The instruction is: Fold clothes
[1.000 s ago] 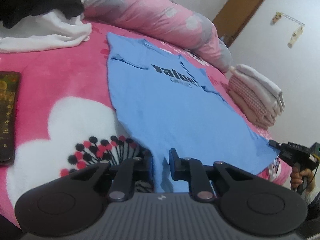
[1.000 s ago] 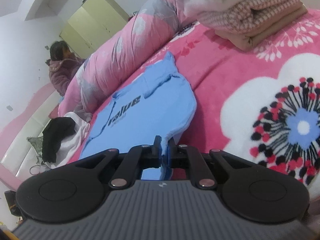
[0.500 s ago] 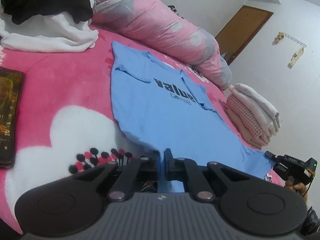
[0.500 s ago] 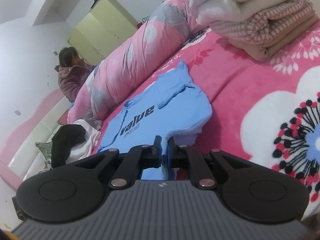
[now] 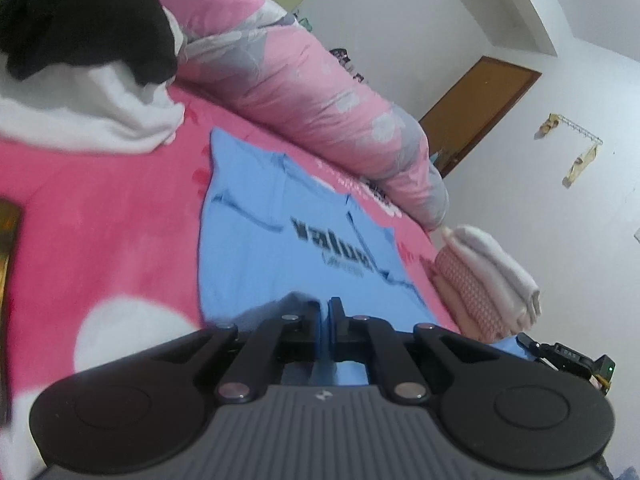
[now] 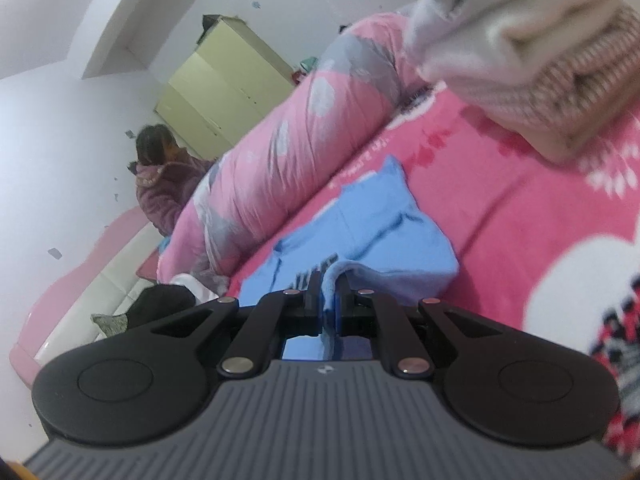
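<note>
Nearest the cameras, the left gripper (image 5: 325, 312) and the right gripper (image 6: 329, 292) each pinch the near hem of the blue T-shirt (image 5: 260, 248), jaws closed on thin cloth. With so little fabric caught, an uneven lift could probably let a corner slip or skew the fold. The shirt lies on the pink blanket (image 5: 100, 220), printed side up, sleeves tucked inward, its hem rising off the bed. Beyond it sit a rolled quilt (image 5: 320, 92) and folded stack (image 5: 488, 276).

Soft matt cloth T-shirt (image 5: 256, 256), fuzzy fleece blanket (image 5: 100, 216), matt black plastic tool (image 5: 325, 312)
</note>
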### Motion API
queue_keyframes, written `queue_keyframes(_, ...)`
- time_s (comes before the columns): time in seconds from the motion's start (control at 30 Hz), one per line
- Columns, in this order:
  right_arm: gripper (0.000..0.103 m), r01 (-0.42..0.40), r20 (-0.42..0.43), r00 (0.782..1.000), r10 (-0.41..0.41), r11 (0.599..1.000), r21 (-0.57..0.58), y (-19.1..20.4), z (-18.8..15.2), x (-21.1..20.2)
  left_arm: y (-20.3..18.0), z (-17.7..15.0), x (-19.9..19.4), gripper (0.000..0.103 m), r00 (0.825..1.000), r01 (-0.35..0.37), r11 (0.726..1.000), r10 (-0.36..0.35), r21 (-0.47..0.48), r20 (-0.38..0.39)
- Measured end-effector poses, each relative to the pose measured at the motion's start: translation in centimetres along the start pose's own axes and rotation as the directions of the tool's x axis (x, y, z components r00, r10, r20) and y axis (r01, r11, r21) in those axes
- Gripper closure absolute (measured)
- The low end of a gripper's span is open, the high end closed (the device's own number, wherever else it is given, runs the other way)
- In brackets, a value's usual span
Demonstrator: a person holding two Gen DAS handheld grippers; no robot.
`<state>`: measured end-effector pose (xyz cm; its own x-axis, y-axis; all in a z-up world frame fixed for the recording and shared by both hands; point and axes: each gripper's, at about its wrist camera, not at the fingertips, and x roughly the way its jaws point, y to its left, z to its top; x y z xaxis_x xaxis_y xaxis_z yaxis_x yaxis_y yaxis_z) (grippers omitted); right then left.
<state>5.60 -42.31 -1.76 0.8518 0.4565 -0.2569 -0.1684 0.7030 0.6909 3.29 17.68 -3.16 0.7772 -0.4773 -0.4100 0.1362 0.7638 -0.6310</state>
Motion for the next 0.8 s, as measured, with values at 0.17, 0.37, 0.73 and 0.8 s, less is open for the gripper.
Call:
queue_keyframes(0.17,0.1,-0.037,0.028,0.999,0.038,0.999,-0.02,1.0,2.9,2.6,-0.1,3.8,2.0,0.098,0.999,-0.007,0.999,0.009,-0.034,0.038)
queue_keyframes(0.37,0.1,-0.078,0.061,0.995,0.079,0.997,-0.026,1.4,6.8,7.2,0.1,9.1,6.2,0.099,0.996,-0.01,0.997,0.017,-0.081,0.088)
queue_keyframes(0.73,0.1,-0.082,0.064,0.995,0.083,0.996,-0.019,-1.4,14.7,22.4,4.9,18.9,19.7,0.099,0.99,-0.088,0.983,0.103,-0.16,0.092)
queue_keyframes(0.8,0.1,-0.067,0.072,0.995,0.067,0.998,0.006,-2.9,15.9,26.0,7.1,20.3,22.9,0.098,0.991,-0.099,0.975,0.115,-0.199,0.068)
